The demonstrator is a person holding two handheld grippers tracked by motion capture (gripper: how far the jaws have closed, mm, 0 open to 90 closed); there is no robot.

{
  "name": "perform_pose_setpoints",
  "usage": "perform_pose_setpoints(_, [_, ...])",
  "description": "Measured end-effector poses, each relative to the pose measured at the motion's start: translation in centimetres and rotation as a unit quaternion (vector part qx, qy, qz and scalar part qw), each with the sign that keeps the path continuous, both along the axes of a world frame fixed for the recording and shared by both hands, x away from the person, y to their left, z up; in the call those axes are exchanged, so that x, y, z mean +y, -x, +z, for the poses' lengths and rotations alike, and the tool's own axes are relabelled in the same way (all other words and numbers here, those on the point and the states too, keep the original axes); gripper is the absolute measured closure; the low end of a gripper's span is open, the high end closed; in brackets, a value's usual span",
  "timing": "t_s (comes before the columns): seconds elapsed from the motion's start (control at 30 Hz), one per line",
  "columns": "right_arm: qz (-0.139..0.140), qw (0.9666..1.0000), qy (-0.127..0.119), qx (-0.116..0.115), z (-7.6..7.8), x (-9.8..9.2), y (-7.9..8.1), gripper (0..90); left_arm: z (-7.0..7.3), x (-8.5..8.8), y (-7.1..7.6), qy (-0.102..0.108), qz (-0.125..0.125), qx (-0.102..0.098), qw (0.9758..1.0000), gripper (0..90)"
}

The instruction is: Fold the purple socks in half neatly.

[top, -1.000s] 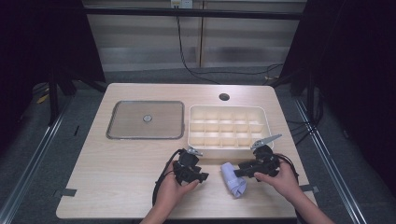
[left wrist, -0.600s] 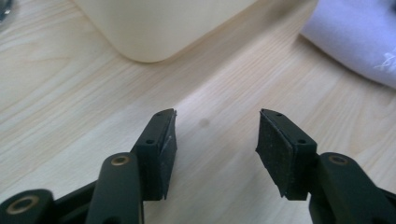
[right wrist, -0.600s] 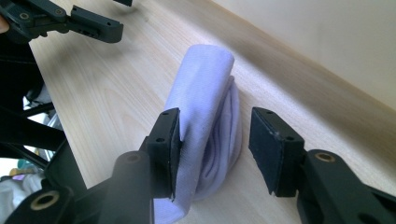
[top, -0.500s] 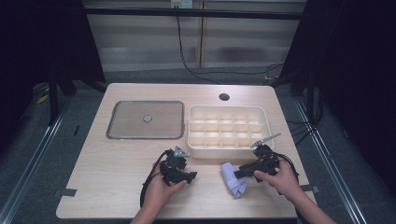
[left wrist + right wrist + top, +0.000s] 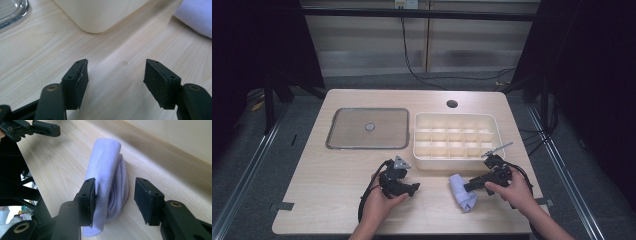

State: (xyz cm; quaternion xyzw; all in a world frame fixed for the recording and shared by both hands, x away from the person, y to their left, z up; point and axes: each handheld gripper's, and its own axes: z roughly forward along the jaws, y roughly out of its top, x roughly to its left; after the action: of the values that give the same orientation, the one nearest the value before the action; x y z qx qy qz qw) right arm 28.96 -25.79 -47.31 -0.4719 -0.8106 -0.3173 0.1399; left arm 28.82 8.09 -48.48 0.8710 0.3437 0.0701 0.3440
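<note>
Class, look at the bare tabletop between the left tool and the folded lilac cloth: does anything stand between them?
Nothing visible does. Bare wood lies between the left tool and the folded cloth; the divided box sits off to the side, behind that path.

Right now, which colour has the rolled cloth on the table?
The rolled cloth is pale lilac, plain with no pattern. It shows best in the right gripper view.

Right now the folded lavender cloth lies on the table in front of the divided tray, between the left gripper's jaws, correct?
Not quite. The cloth lies between the right gripper's jaws, as the right gripper view shows; the left gripper has only bare table between its jaws.
</note>
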Motion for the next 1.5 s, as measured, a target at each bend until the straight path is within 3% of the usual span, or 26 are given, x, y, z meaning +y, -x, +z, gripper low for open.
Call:
perform_pose_setpoints(0.83, [0.022,0.9992,0.019,0.028,-1.1,1.4,-0.6,51.2,-0.2,1.9,0.1,-0.002,0.017,-0.016,0.9997,31.6])
perform_pose_setpoints(0.97, [0.025,0.999,0.025,0.027,-1.1,1.6,-0.5,55.7,-0.2,2.1,0.1,-0.006,0.018,-0.019,0.9996,31.3])
perform_pose_setpoints(1.23, [0.018,0.9988,0.0,0.046,-1.6,1.2,-0.5,68.0,-0.4,2.4,0.1,-0.011,0.023,-0.031,0.9992,28.9])
perform_pose_setpoints(1.5, [0.018,0.9985,0.012,0.051,-1.2,1.5,-0.5,73.8,-0.8,2.6,0.0,-0.025,0.018,-0.04,0.9987,26.3])
